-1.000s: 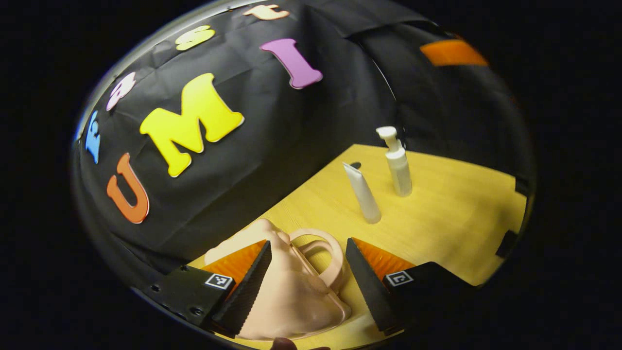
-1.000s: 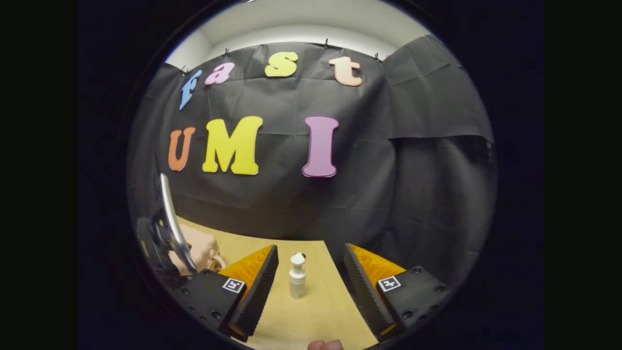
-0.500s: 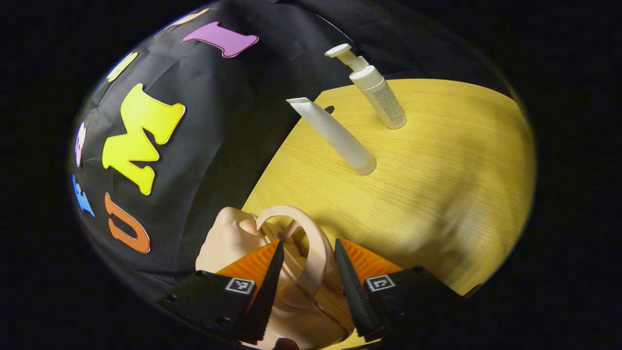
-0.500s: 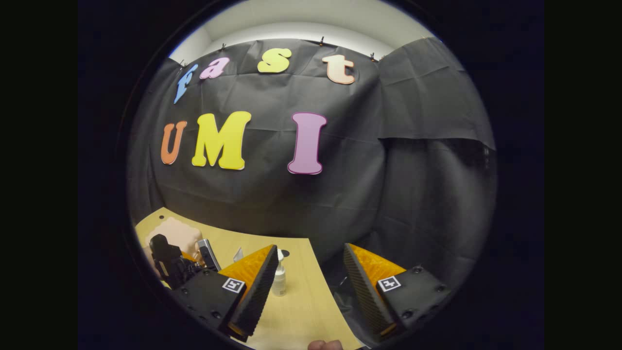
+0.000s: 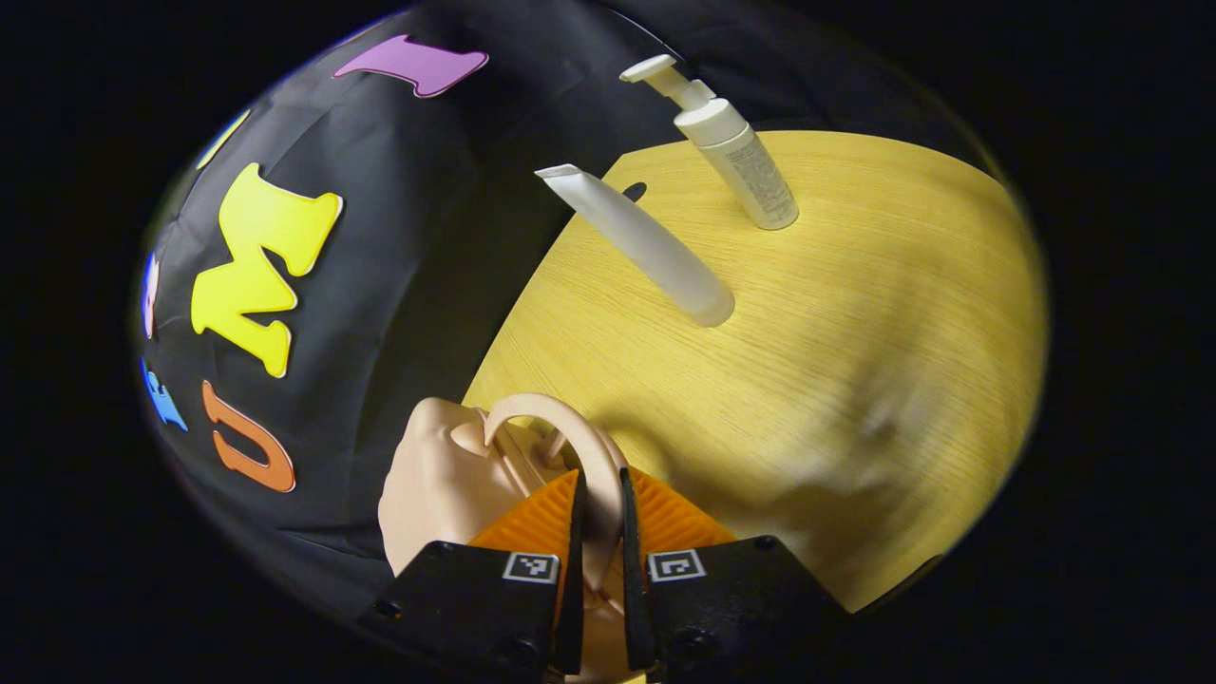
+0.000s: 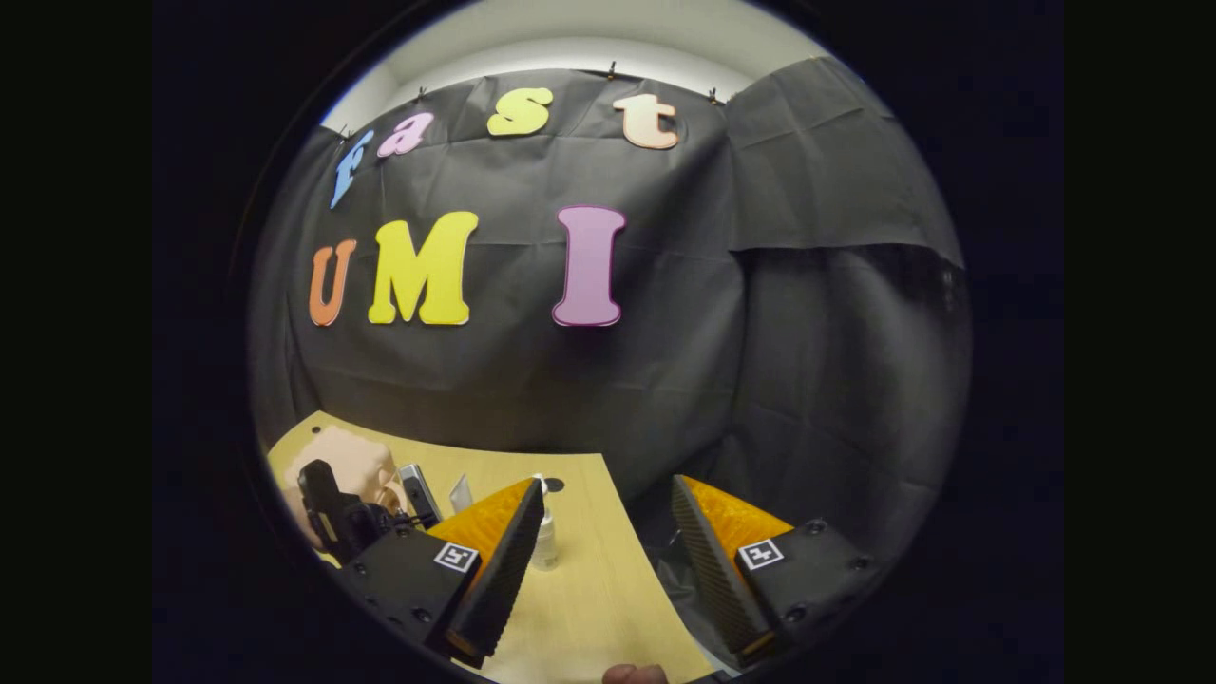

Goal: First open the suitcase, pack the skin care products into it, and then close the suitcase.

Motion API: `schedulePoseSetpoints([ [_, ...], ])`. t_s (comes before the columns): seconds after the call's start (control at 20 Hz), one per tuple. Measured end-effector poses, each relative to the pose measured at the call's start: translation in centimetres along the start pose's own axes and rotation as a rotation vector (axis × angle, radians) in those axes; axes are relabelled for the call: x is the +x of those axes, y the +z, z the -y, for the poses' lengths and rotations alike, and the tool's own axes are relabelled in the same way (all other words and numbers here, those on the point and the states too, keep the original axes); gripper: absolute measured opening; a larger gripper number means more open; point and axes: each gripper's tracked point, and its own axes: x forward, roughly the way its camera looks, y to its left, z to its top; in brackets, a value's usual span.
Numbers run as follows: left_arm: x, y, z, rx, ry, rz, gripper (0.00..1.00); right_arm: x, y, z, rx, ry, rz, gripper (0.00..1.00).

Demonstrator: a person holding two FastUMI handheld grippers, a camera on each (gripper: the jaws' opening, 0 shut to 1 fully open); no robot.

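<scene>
Two tools: left tool (image 5: 598,532) clamped on suitcase (image 5: 432,475) handle (image 5: 570,437); right tool (image 6: 608,556) fingers spread apart, nothing held.

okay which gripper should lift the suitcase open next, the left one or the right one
Left, probably. The left gripper is shut on the handle of the pink suitcase, so it can pull from there. The right gripper is open, holds nothing, and sits off to the side above the table.
</scene>
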Motion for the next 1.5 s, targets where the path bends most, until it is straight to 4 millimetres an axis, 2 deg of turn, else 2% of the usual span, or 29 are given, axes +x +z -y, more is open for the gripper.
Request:
schedulePoseSetpoints([
  [0.15,-1.0,0.8,-0.5,-0.068,-0.010,0.028,0.12,-0.4,0.4,0.1,0.005,0.000,0.018,0.80],
  [0.25,-2.3,1.2,-1.4,-0.141,-0.003,0.057,0.11,-0.4,0.7,-0.1,0.002,0.004,0.030,0.80],
  [0.45,-6.3,2.0,-5.5,-0.254,0.075,0.160,0.10,-0.2,1.6,-1.5,0.006,0.028,0.049,0.80],
  [0.55,-8.0,1.9,-8.9,-0.346,0.103,0.214,0.08,-0.1,2.2,-2.6,0.005,0.049,0.063,0.80],
  [0.7,-10.4,0.6,-15.9,-0.508,0.175,0.299,0.06,-0.1,3.4,-5.1,-0.004,0.093,0.088,0.80],
  [0.85,-13.9,-3.2,-22.4,-0.652,0.278,0.337,0.03,-0.1,4.1,-7.8,-0.020,0.138,0.100,0.81],
  [0.9,-14.3,-4.8,-24.4,-0.696,0.308,0.350,0.03,-0.1,4.5,-8.8,-0.023,0.151,0.102,0.80],
  [0.95,-14.8,-6.8,-26.5,-0.736,0.340,0.366,0.03,-0.1,4.8,-9.7,-0.024,0.164,0.104,0.80],
  [1.05,-14.5,-11.5,-30.4,-0.786,0.414,0.380,0.03,-0.3,5.2,-11.6,-0.042,0.188,0.103,0.80],
  [1.15,-14.0,-17.0,-33.7,-0.800,0.479,0.379,0.03,-0.7,5.4,-13.3,-0.068,0.213,0.096,0.80],
  [1.25,-12.7,-21.9,-35.6,-0.857,0.504,0.366,0.03,-1.1,5.9,-15.0,-0.097,0.231,0.105,0.80],
  [1.35,-11.1,-26.1,-36.6,-0.923,0.513,0.356,0.03,-1.3,5.9,-16.6,-0.131,0.244,0.108,0.80],
  [1.5,-6.8,-31.3,-37.2,-1.017,0.484,0.340,0.03,-1.8,5.3,-18.6,-0.169,0.257,0.094,0.81],
])
